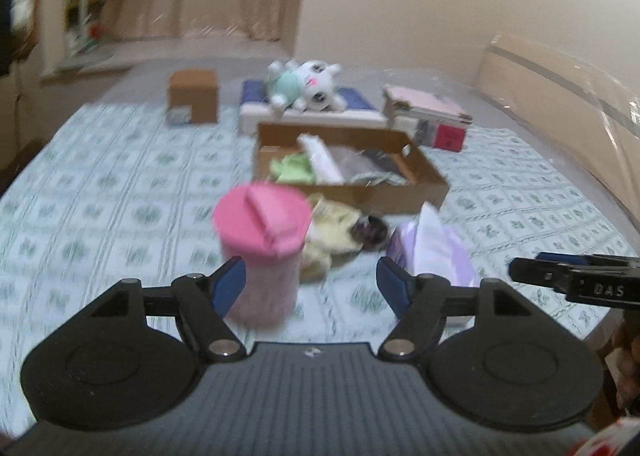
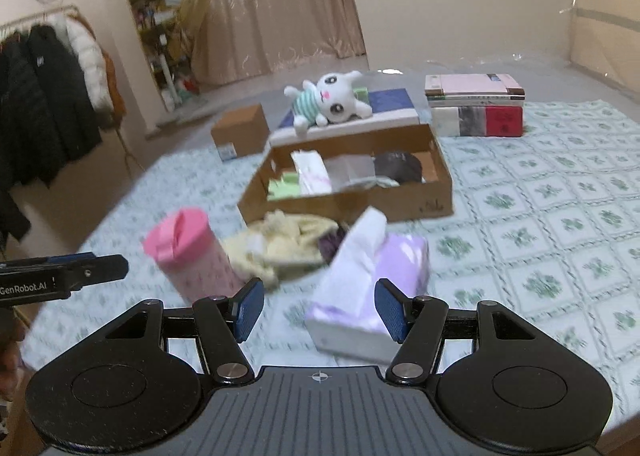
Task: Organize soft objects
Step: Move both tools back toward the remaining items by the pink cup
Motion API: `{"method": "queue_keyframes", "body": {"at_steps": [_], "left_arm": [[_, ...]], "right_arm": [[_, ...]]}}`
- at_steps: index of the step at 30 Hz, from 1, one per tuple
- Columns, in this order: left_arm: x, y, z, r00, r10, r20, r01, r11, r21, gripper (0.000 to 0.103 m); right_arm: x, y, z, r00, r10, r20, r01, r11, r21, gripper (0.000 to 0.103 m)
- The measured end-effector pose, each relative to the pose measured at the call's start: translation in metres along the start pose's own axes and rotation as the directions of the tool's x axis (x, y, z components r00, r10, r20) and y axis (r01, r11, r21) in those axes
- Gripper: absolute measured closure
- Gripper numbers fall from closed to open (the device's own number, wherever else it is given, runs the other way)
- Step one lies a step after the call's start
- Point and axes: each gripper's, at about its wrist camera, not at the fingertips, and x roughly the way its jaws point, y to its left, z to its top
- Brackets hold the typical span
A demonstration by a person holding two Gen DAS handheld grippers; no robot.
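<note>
Your left gripper hangs with its jaws apart and nothing between the pads; the pink lidded cup stands just beyond its left finger, whether touching you cannot tell through the blur. Your right gripper is likewise spread and holds nothing, with the lilac tissue pack lying past its fingertips, white tissue poking up. Open room lies along the lower left and the right side of both views, where the bed shows only its green-patterned quilt; the bed's near edge runs along the lower left of the right wrist view. In the middle of each frame sits the open cardboard box, already holding a green cloth, a white roll and dark items. Pressed against its near wall, between cup and tissue pack, lies the yellow cloth with a dark purple thing beside it. Behind the box, a plush rabbit lies on a blue-topped box, a small brown carton to its left and stacked books to its right. Curtains fill the upper centre, and coats hang on a rack at the left.
</note>
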Motion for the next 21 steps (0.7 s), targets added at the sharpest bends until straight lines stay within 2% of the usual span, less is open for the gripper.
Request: {"method": "queue_keyframes", "body": {"at_steps": [3, 5, 10, 21], "left_arm": [[-0.004, 0.004, -0.015, 0.999, 0.035, -0.014, -0.035, 0.999, -0.012, 0.032], [-0.007, 0.005, -0.022, 0.998, 0.057, -0.017, -0.057, 0.998, -0.012, 0.026], [-0.009, 0.006, -0.030, 0.998, 0.056, -0.030, -0.057, 0.998, -0.017, 0.023], [-0.003, 0.006, -0.030, 0.998, 0.049, -0.034, -0.049, 0.999, -0.017, 0.023]], "right_arm": [[-0.002, 0.000, -0.014, 0.999, -0.028, -0.016, 0.028, 1.000, -0.009, 0.042], [-0.002, -0.001, -0.019, 0.999, -0.030, -0.030, 0.030, 1.000, 0.005, 0.040], [-0.005, -0.004, -0.023, 0.999, -0.027, -0.033, 0.028, 0.999, 0.019, 0.037], [0.002, -0.005, -0.025, 0.998, -0.034, -0.056, 0.034, 0.999, 0.016, 0.035]]}}
